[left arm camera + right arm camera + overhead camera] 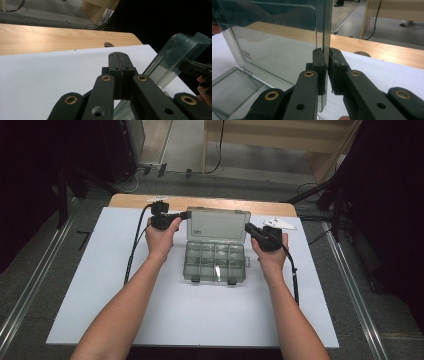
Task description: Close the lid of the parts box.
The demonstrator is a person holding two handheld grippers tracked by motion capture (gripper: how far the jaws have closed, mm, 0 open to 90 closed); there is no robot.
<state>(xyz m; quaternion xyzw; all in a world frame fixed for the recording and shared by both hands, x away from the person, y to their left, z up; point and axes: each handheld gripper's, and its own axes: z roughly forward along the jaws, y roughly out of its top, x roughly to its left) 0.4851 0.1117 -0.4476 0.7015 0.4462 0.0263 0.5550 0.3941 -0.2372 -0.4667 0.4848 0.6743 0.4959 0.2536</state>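
Note:
A clear plastic compartment box [215, 262] lies on the white sheet with its lid [218, 224] standing open at the back. My right gripper [248, 227] holds the lid's right edge. In the right gripper view its jaws [326, 62] are shut on that thin clear edge [325, 30], with the lid panel [274, 45] spreading left. My left gripper [186, 214] sits at the lid's upper left corner. Seen in the left gripper view, its jaws [121, 58] are pressed together with nothing between them, and the lid [175, 57] rises just to their right.
A white sheet [150, 310] covers the table, with a strip of bare wood [130, 200] along the far edge. A small round hole [362, 53] sits in the wood. Black cables [132, 255] trail from both grippers. Dark stands and floor rails flank the table.

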